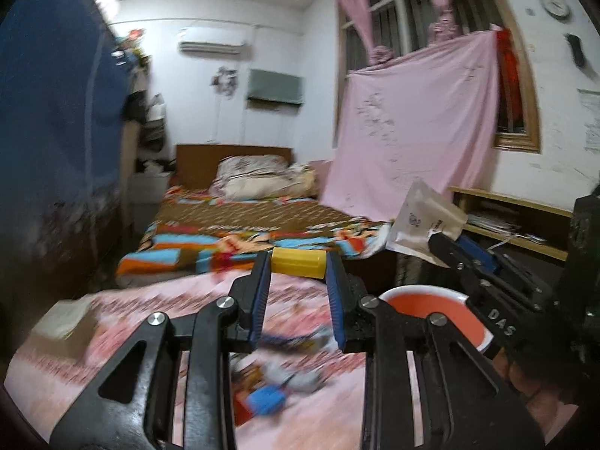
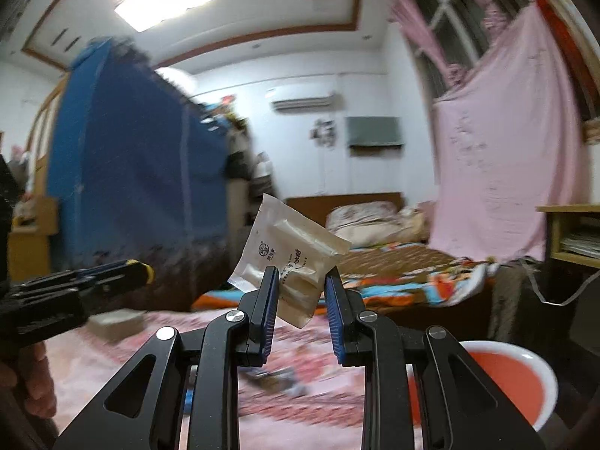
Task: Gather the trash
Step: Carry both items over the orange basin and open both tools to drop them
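My left gripper [image 1: 299,264] is shut on a small yellow cylinder [image 1: 298,261], held across its fingertips above a pink patterned table [image 1: 56,378]. My right gripper [image 2: 302,281] is shut on a white sachet wrapper [image 2: 290,258], which sticks up from its fingertips. The wrapper also shows in the left wrist view [image 1: 423,221], held by the right gripper at the right. The left gripper with the yellow piece shows at the left of the right wrist view [image 2: 144,268]. More wrappers [image 1: 277,382] lie blurred on the table below.
An orange basin with a white rim [image 1: 442,309] stands at the table's right edge, also in the right wrist view [image 2: 517,378]. A grey box [image 2: 116,322] lies at the table's far left. A bed [image 1: 243,225], a blue wardrobe [image 2: 131,172] and a wooden shelf [image 1: 513,221] stand beyond.
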